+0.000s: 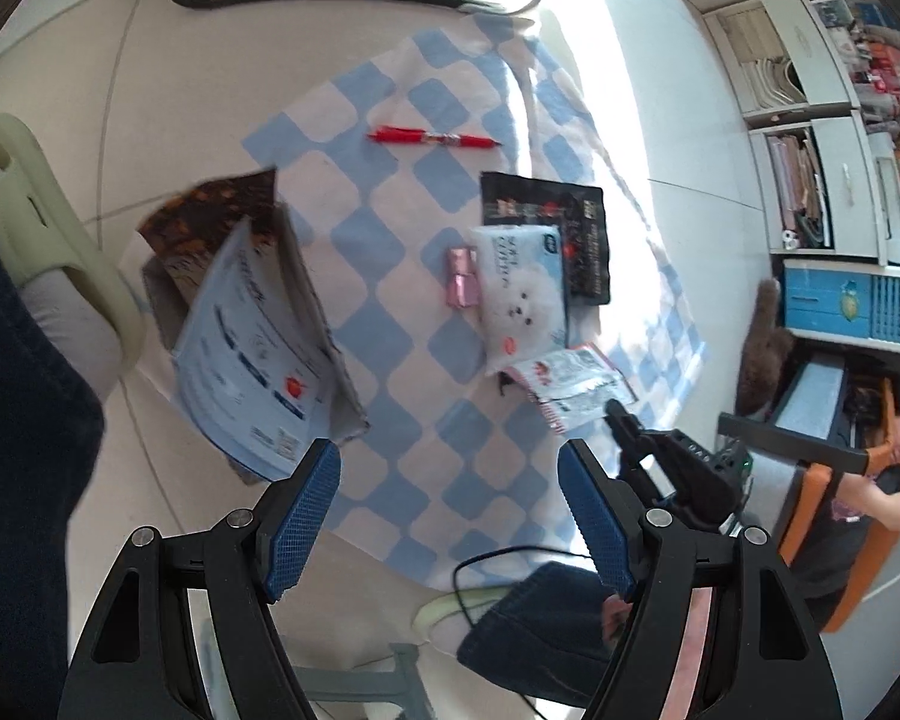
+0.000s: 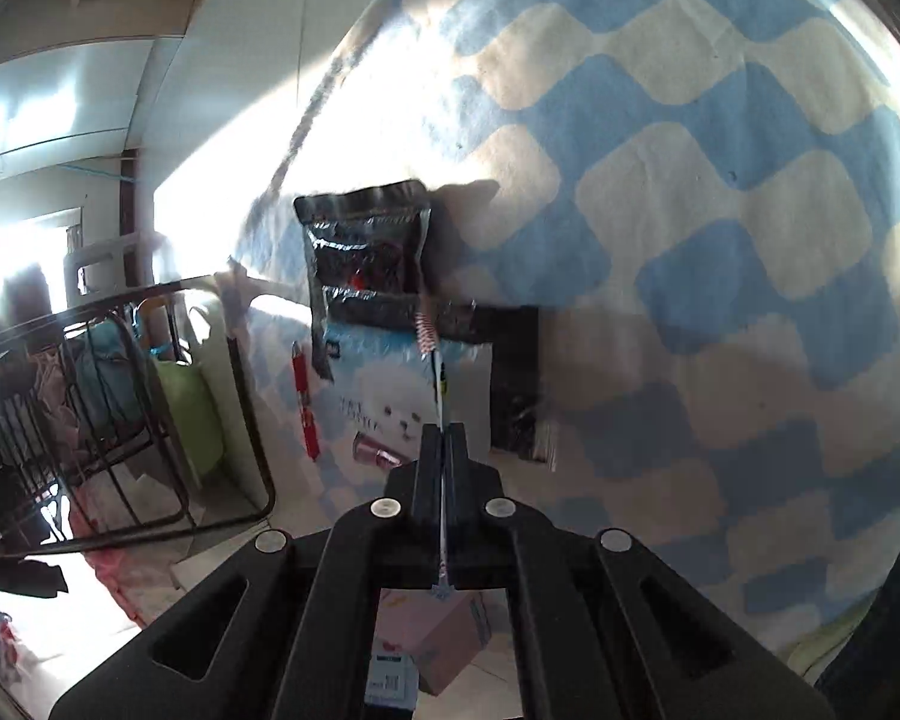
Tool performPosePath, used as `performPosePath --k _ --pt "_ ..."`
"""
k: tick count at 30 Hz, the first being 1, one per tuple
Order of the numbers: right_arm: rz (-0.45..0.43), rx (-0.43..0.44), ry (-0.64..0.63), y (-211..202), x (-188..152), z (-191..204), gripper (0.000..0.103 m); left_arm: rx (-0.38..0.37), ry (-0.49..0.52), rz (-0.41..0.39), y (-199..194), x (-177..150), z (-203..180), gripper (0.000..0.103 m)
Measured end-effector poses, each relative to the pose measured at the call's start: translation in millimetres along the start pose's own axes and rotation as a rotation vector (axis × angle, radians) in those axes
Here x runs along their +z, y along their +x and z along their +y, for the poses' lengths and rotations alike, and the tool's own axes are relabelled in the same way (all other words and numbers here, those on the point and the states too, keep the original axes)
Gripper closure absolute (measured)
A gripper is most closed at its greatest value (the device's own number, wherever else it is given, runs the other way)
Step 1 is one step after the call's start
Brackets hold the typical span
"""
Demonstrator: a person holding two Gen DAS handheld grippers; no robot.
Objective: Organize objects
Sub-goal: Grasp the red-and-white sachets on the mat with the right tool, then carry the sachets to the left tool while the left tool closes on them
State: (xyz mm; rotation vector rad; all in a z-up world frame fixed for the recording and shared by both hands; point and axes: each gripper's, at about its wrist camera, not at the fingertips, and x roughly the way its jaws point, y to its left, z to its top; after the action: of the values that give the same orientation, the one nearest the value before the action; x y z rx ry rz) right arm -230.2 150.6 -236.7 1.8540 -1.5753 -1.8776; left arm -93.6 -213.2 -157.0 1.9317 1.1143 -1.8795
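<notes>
Right hand-held gripper (image 2: pixel 444 438) is clenched on a thin red-and-white sachet (image 1: pixel 573 387), seen edge-on between the pads in the right wrist view. In the left wrist view the sachet lies at the near-right side of the blue-and-white checked blanket (image 1: pixel 378 276), just beside the white wet-wipes pack (image 1: pixel 525 294), with the right gripper at its corner. Whether it is lifted clear of the blanket cannot be told.

Left hand-held gripper (image 1: pixel 450 516) is released, jaws wide, nothing between them, hovering over the near edge of the blanket.

Handling, as a judgement: the sachet looks light, flat and floppy, with slick film. An edge pinch will hold it, but it may droop or swing, so gripping on the sealed seam is safest.

Other items:
- black foil pouch (image 1: pixel 561 228), partly under the wipes pack
- small pink tube (image 1: pixel 462 276), rigid and likely to roll
- red pen (image 1: pixel 432 138), well apart at the far side
- open cardboard box (image 1: pixel 252 324) on the left, holding a leaflet
</notes>
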Motion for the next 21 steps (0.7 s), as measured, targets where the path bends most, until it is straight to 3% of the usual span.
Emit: performPosePath --k 3,10,14,16,17,19,21 --pt "0.054 0.131 0.006 -8.3 -41.1 4.2 0.102 -0.098 -0.048 0.059 13.4 -6.4 10.5 0.029" --pt "0.200 0.332 0.113 -2.2 -118.1 5.7 0.102 -0.224 -0.189 0.125 31.1 -17.1 44.6 0.029" --pt "0.269 0.395 0.125 1.7 -142.8 15.8 0.102 -0.257 -0.162 0.085 16.9 -20.0 50.6 0.031" --pt "0.289 0.412 0.106 3.1 -147.3 25.5 0.102 -0.267 -0.117 0.058 8.1 -21.3 50.4 0.067" --pt "0.296 0.417 0.094 3.7 -149.0 29.8 0.102 -0.281 -0.113 0.062 5.9 -21.4 53.5 0.101" --pt "0.309 0.423 0.071 5.8 -156.3 37.3 0.101 -0.319 -0.123 0.046 -1.3 -23.8 64.0 0.103" --pt "0.339 0.432 0.044 8.3 -163.1 45.2 0.099 -0.276 -0.109 -0.019 -16.4 -23.9 75.6 0.103"
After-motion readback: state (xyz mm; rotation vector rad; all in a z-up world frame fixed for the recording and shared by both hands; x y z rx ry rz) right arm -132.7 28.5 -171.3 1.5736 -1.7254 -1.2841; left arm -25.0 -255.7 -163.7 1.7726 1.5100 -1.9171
